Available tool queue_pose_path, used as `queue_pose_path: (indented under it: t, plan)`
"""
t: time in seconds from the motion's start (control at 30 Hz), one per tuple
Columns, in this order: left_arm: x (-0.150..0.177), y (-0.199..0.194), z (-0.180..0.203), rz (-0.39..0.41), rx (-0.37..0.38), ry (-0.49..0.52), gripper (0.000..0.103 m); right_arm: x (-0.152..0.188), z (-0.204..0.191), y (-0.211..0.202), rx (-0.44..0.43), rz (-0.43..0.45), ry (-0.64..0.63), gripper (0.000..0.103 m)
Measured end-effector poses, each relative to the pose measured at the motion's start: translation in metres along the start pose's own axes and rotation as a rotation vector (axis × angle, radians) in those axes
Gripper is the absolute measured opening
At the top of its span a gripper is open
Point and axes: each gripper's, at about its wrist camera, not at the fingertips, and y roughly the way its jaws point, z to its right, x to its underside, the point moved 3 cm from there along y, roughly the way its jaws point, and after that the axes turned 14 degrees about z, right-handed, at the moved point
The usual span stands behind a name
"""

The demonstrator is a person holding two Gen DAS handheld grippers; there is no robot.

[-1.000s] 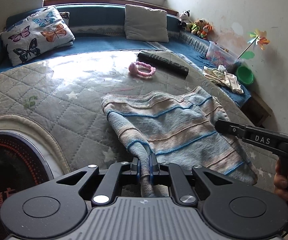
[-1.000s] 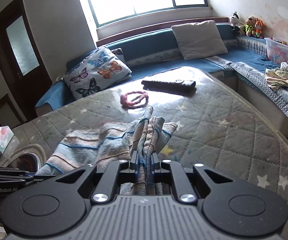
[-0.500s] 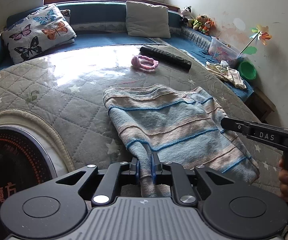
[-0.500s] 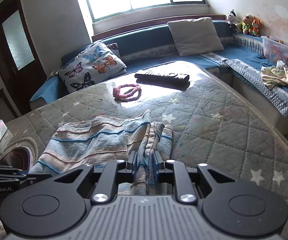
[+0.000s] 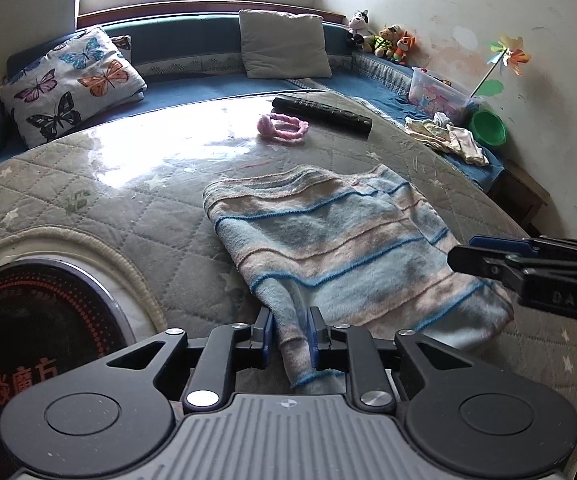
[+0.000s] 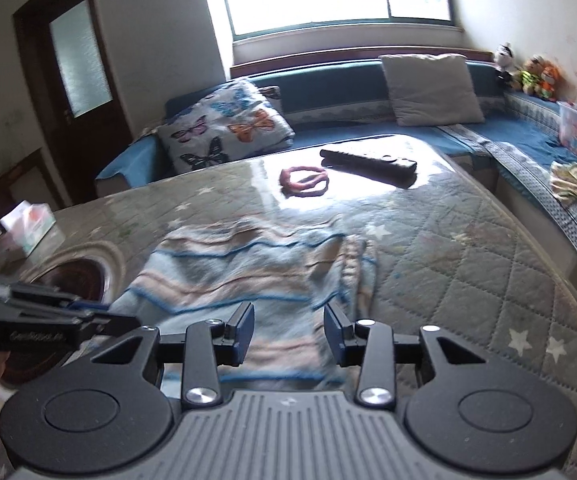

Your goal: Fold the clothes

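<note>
A striped blue and pink sweater lies folded on a quilted grey table cover. The left gripper sits at the sweater's near edge, its two blue-padded fingers parted slightly with a bunched fold of the knit between them. The right gripper reaches in from the right above the sweater's right side. Farther back lie a pink hair band and, just beside it, a black remote control. A butterfly pillow leans on the blue bench.
</note>
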Motion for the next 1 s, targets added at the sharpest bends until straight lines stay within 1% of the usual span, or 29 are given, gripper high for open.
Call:
queue_pose_path:
  t: [0.13, 0.3, 0.4, 0.47, 0.63, 0.73, 0.83, 0.93, 1.0]
  plan:
    - [0.009, -0.005, -0.002, -0.003, -0.006, 0.018, 0.021, 0.012, -0.010, -0.009, -0.023, -0.014, -0.038, 0.038]
    - [0.019, -0.006, -0.007, -0.016, -0.028, 0.038, 0.022, 0.032, -0.012, -0.011, -0.011, -0.042, -0.077, 0.039]
    - [0.022, -0.011, -0.007, -0.010, -0.036, 0.060, 0.023, 0.035, -0.015, -0.016, -0.010, -0.038, -0.103, 0.039]
    - [0.020, -0.016, -0.007, 0.002, -0.049, 0.072, 0.022, 0.034, -0.018, -0.021, -0.010, -0.040, -0.124, 0.039]
    - [0.015, -0.032, 0.004, 0.075, -0.056, 0.117, 0.021, 0.033, -0.032, -0.029, -0.013, -0.006, -0.196, 0.039]
    - [0.015, -0.037, 0.016, 0.098, -0.002, 0.140, 0.021, 0.035, -0.043, -0.029, -0.033, 0.002, -0.237, 0.039]
    - [0.020, -0.033, 0.028, 0.083, 0.049, 0.171, 0.021, 0.042, -0.054, -0.024, -0.053, -0.011, -0.279, 0.039]
    - [0.029, -0.027, 0.034, 0.058, 0.074, 0.202, 0.021, 0.052, -0.057, -0.022, -0.059, -0.043, -0.307, 0.039]
    - [0.035, -0.024, 0.034, 0.040, 0.088, 0.203, 0.021, 0.052, -0.057, -0.024, -0.064, -0.045, -0.312, 0.039]
